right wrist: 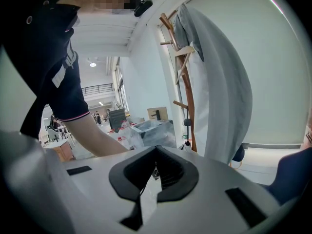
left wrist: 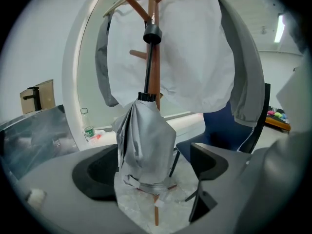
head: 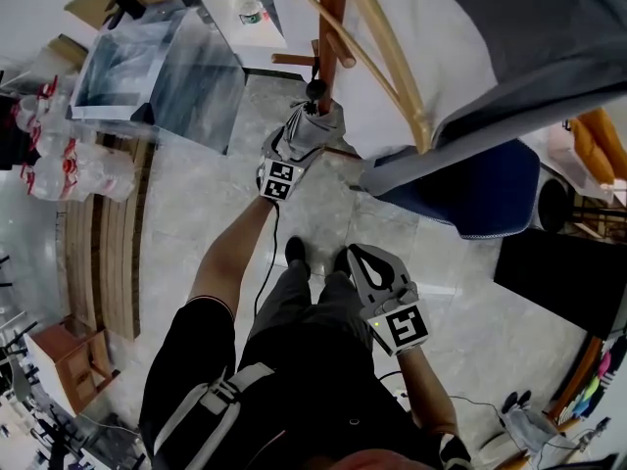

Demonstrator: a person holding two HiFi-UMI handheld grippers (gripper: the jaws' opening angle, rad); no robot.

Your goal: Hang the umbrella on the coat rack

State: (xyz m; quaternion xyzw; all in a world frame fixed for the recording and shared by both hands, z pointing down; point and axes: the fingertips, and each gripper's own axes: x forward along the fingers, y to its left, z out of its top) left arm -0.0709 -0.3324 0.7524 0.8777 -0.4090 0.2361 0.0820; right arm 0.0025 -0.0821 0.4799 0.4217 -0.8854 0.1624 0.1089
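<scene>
The only print in view is the green label on a clear bottle that stands on a white ledge behind the rack, and its letters are too small to read. The cubes on both tools carry black-and-white square markers, which are patterns and not words.

The left hand-held gripper has its jaws spread wide, one on each side of the umbrella. The folded grey canopy lies close to the left jaw and a gap shows at the right jaw, so neither pad presses on it. The umbrella hangs upright against the brown pole of the coat rack, with its black handle knob at the top, just under the upper pegs, and its banded end at the bottom. A white garment and a grey jacket hang on the same rack, and a blue chair stands just behind.

The right hand-held gripper is low and well apart from the rack, near the person's legs in the head view. Its jaws are pressed together with nothing between them.
</scene>
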